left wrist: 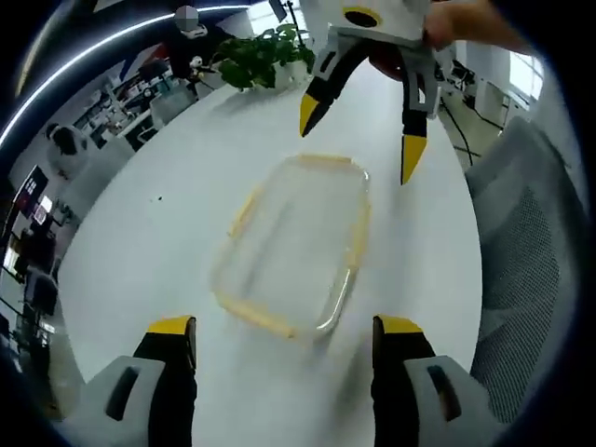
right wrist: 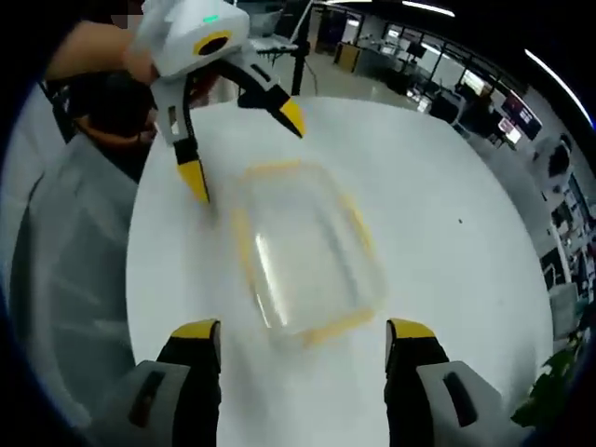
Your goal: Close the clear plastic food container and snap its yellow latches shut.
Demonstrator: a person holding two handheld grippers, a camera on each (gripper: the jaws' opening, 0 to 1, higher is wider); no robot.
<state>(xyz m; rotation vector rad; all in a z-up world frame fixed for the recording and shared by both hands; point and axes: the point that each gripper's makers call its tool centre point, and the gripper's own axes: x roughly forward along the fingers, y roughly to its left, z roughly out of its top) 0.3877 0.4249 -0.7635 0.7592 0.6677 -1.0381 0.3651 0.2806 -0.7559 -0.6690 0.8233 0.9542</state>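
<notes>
From the left gripper view, the clear container (left wrist: 293,244) lies flat on the white counter (left wrist: 140,251), its yellow latches (left wrist: 244,216) running along the rims. The left hand-held gripper (left wrist: 284,340) hangs just short of the near end with its jaws spread wide and nothing between them. Across the box, the right hand-held gripper (left wrist: 358,135) comes in from the far side, jaws also parted and empty, a hand (left wrist: 466,23) behind it. A potted plant (left wrist: 265,56) stands at the counter's far edge, and a grey chair (left wrist: 526,270) sits alongside.

From the right gripper view, the same container (right wrist: 307,251) sits between the two tools. The right hand-held gripper (right wrist: 303,345) is wide open just before its near end; the left hand-held gripper (right wrist: 240,149) hovers over the far end, open and holding nothing. I can't tell whether the lid is fully seated.

To do this well, I'd steady the box with one tool, press the lid down evenly, then push each latch flat against the wall, one side at a time, so the box doesn't skate.
</notes>
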